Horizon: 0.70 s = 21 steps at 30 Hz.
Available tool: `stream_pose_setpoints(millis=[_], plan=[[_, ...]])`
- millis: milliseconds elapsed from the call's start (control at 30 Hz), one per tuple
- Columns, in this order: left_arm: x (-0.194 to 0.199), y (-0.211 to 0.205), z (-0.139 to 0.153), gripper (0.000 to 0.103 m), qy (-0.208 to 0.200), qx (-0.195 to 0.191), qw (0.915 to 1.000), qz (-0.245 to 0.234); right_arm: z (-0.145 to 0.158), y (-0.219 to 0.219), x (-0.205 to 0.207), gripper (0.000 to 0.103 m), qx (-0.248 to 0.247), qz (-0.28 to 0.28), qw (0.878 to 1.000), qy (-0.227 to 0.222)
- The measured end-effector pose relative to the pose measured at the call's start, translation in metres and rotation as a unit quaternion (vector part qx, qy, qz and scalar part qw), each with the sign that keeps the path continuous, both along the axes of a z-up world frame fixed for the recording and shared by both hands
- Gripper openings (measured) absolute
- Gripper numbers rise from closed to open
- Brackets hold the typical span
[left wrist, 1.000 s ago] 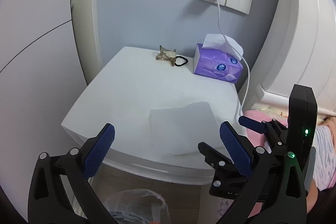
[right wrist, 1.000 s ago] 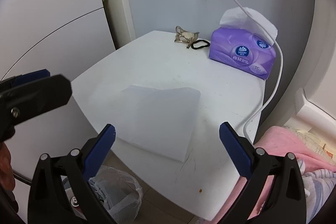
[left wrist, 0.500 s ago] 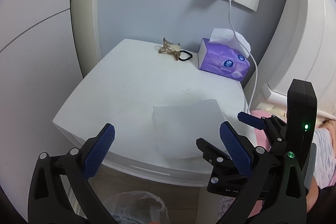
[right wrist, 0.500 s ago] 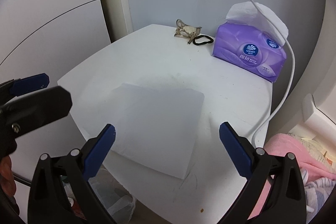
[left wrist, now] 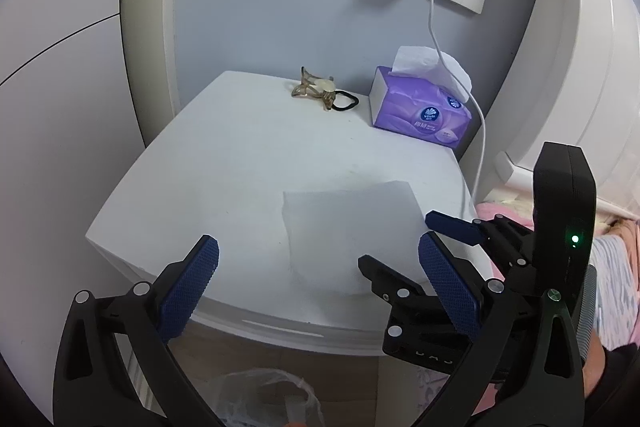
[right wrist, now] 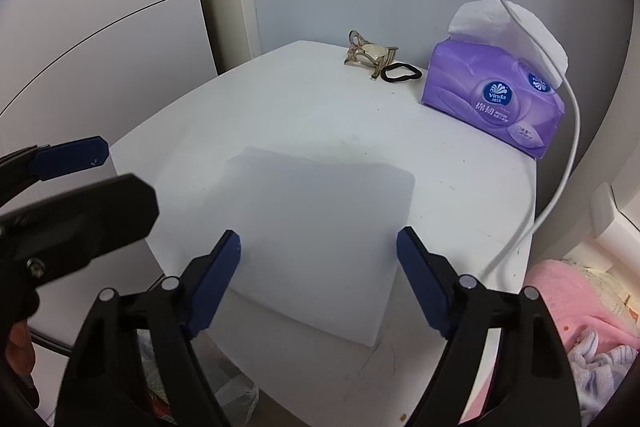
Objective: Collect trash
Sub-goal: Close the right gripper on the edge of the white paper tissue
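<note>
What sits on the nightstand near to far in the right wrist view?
Tissue sheet → hair tie → hair clip. The tissue box is left out, since its depth overlaps the tie and clip.

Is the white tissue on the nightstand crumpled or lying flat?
Flat: the tissue lies spread as a smooth square on the nightstand.

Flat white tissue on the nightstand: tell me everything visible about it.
The tissue is a single thin white sheet, roughly square, soft paper by its look. It lies flat and unfolded on the white nightstand top, near the front edge, one corner reaching that edge. The right hand-held gripper has closing jaws either side of its near part; the pads do not press it. Nothing else touches it.
</note>
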State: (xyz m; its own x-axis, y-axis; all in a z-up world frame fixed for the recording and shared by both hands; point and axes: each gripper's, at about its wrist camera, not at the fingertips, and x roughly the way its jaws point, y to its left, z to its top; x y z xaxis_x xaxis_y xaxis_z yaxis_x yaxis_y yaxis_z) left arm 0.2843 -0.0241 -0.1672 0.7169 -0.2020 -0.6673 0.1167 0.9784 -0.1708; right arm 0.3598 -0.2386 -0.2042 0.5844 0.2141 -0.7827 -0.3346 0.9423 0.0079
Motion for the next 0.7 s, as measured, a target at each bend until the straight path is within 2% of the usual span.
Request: stream_pose_setpoints(millis=[133, 200, 267, 433, 500, 567, 700], plan=[[0.001, 0.002, -0.002, 0.097, 0.001, -0.004, 1.0000, 0.003, -0.004, 0.002, 0.002, 0.077, 0.000, 0.000, 1.000, 0.001], [0.002, 0.003, -0.004, 0.097, 0.002, -0.004, 1.0000, 0.004, -0.004, 0.003, 0.001, 0.073, -0.003, 0.004, 1.000, 0.000], [0.003, 0.004, -0.006, 0.097, 0.004, -0.004, 1.0000, 0.004, -0.004, 0.004, 0.001, 0.063, -0.007, 0.007, 1.000, -0.004], [0.002, 0.006, -0.010, 0.097, 0.006, -0.005, 0.9999, 0.007, -0.004, 0.006, 0.001, 0.058, -0.013, 0.012, 1.000, -0.010], [0.001, 0.006, -0.011, 0.097, 0.006, -0.005, 0.9999, 0.008, -0.004, 0.007, 0.001, 0.052, -0.014, 0.014, 1.000, -0.013], [0.001, 0.007, -0.012, 0.097, 0.006, -0.006, 0.9999, 0.009, -0.004, 0.008, 0.000, 0.040, -0.015, 0.018, 1.000, -0.017], [0.002, 0.007, -0.012, 0.097, 0.006, -0.004, 0.9999, 0.009, -0.003, 0.009, 0.000, 0.027, -0.013, 0.022, 1.000, -0.015]])
